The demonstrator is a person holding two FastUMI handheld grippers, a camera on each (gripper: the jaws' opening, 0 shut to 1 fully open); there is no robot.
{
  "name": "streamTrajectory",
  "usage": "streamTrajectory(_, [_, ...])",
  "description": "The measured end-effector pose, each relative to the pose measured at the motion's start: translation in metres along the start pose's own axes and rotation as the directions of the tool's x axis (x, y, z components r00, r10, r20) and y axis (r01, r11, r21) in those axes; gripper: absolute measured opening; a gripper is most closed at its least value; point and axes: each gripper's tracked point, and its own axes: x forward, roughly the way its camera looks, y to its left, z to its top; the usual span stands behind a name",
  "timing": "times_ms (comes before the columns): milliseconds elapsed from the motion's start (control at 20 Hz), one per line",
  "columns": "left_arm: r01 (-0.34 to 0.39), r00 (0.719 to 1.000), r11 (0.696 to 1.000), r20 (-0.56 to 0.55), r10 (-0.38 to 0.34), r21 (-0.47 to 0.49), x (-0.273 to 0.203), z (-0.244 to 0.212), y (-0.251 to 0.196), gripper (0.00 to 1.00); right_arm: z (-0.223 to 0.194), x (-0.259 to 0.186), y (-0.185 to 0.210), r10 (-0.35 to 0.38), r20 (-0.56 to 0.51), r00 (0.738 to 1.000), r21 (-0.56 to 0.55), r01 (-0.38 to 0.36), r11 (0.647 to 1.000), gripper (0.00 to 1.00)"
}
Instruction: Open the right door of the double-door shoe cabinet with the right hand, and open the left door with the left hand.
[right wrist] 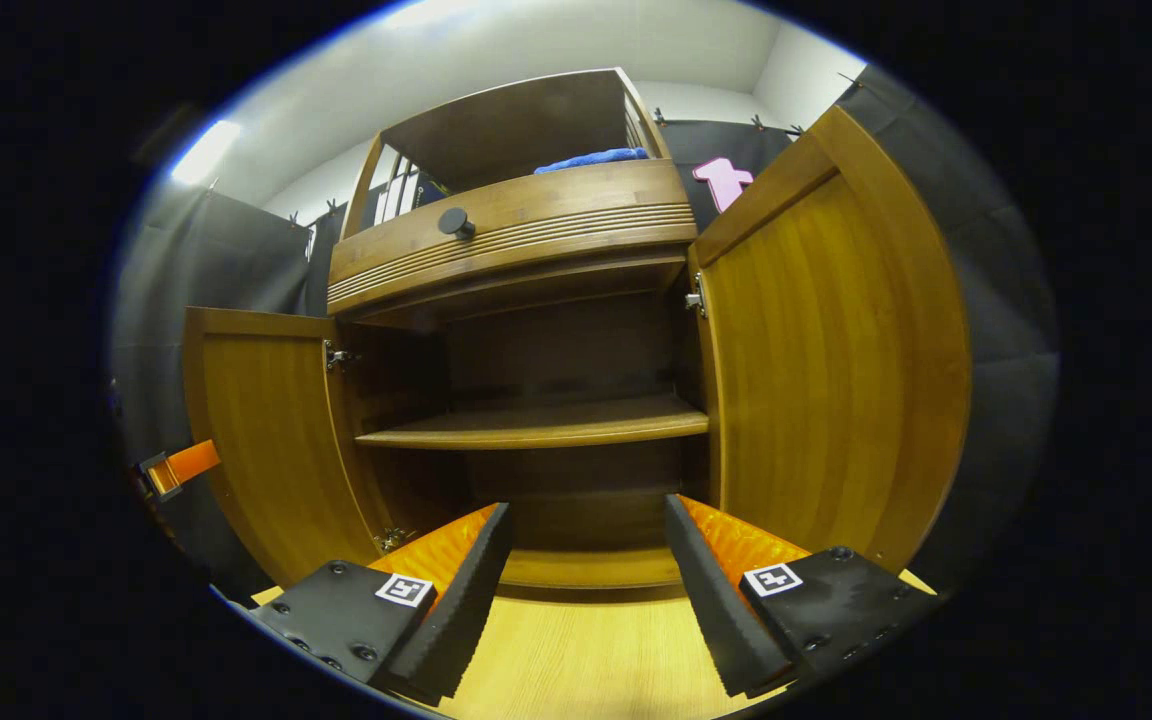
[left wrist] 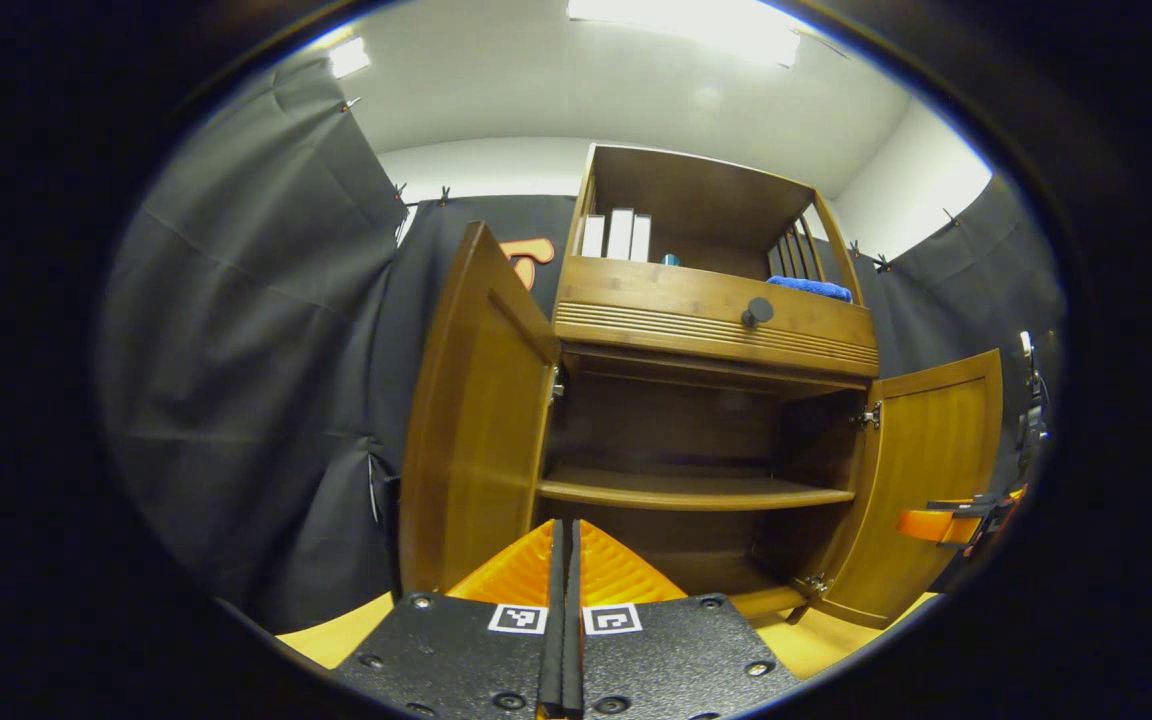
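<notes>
My left gripper [left wrist: 567, 560] sat lowest in the left gripper view, its two fingers pressed flat together with nothing between them. My right gripper [right wrist: 586, 540] had its fingers spread wide apart and gripped nothing; bare wooden floor [right wrist: 586, 650] showed in the gap.

Just beyond both stood the shoe cabinet [left wrist: 696, 400], brown wood, with both doors swung out. In the left gripper view the left door [left wrist: 476, 420] stood wide open near my fingers, its edge toward me, and the right door [left wrist: 926, 480] hung open at the far side, with my other gripper beside its outer edge. In the right gripper view the right door [right wrist: 826, 360] loomed close on one side and the left door [right wrist: 266, 440] opened on the other. Between them the inside was open: one shelf [right wrist: 536, 425] across the middle, dark back panel behind.

Above ran a drawer front [left wrist: 716, 315] with a round dark knob [left wrist: 757, 312], and over that an open top compartment holding white upright items [left wrist: 616, 235] and a blue cloth [left wrist: 811, 288].
</notes>
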Motion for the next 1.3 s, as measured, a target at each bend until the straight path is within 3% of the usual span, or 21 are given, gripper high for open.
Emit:
streamTrajectory(200, [0.005, 1.0, 1.0, -0.011, -0.005, 0.018, 0.015, -0.008, -0.025, 0.01, -0.002, -0.005, -0.017, -0.026, -0.011, 1.0, -0.001, 0.026, 1.0, 0.98])
streamTrajectory(250, [0.011, 1.0, 1.0, 0.0, -0.011, 0.009, 0.017, -0.007, -0.034, 0.07, -0.002, -0.006, -0.021, -0.032, -0.012, 0.999, -0.002, 0.032, 0.999, 0.93])
streamTrajectory(300, [0.007, 1.0, 1.0, 0.011, -0.007, -0.002, 0.017, -0.007, -0.039, 0.12, -0.002, -0.006, -0.023, -0.035, -0.012, 0.999, -0.002, 0.035, 0.999, 0.98])
streamTrajectory(350, [0.005, 1.0, 1.0, 0.021, -0.005, -0.015, 0.015, -0.008, -0.043, 0.18, -0.003, -0.007, -0.024, -0.035, -0.013, 0.999, -0.001, 0.035, 0.999, 0.94])
streamTrajectory(400, [0.013, 1.0, 1.0, 0.023, -0.012, -0.021, 0.017, -0.009, -0.049, 0.25, -0.003, -0.007, -0.024, -0.036, -0.012, 0.999, 0.0, 0.036, 0.999, 1.0])
streamTrajectory(500, [0.023, 1.0, 1.0, 0.014, -0.023, 0.0, 0.016, -0.012, -0.053, 0.36, -0.002, -0.007, -0.023, -0.034, -0.008, 0.999, -0.001, 0.034, 0.999, 0.98])
streamTrajectory(600, [0.025, 1.0, 0.999, 0.004, -0.025, 0.03, 0.016, -0.014, -0.054, 0.62, -0.001, -0.008, -0.019, -0.026, -0.002, 1.0, -0.002, 0.026, 1.0, 0.98])
streamTrajectory(650, [0.026, 1.0, 0.999, 0.002, -0.026, 0.041, 0.016, -0.015, -0.054, 0.51, -0.001, -0.008, -0.019, -0.025, 0.001, 1.0, -0.004, 0.025, 1.0, 0.98])
streamTrajectory(700, [0.032, 0.999, 0.998, 0.001, -0.032, 0.051, 0.017, -0.016, -0.057, 0.53, -0.001, -0.008, -0.017, -0.023, 0.003, 1.0, -0.006, 0.023, 1.0, 0.98])
streamTrajectory(1000, [0.069, 0.997, 0.997, -0.022, -0.069, 0.036, 0.015, -0.024, -0.071, 0.98, -0.001, -0.005, -0.019, -0.03, 0.005, 1.0, -0.008, 0.03, 1.0, 0.98])
streamTrajectory(1250, [0.073, 0.997, 0.997, -0.027, -0.073, 0.025, 0.017, -0.028, -0.071, 0.98, -0.006, -0.002, -0.019, -0.028, -0.009, 1.0, -0.009, 0.028, 1.0, 0.98])
streamTrajectory(1300, [0.075, 0.997, 0.997, -0.026, -0.074, 0.029, 0.017, -0.028, -0.071, 0.92, -0.007, -0.001, -0.018, -0.029, -0.012, 1.0, -0.008, 0.029, 1.0, 0.98])
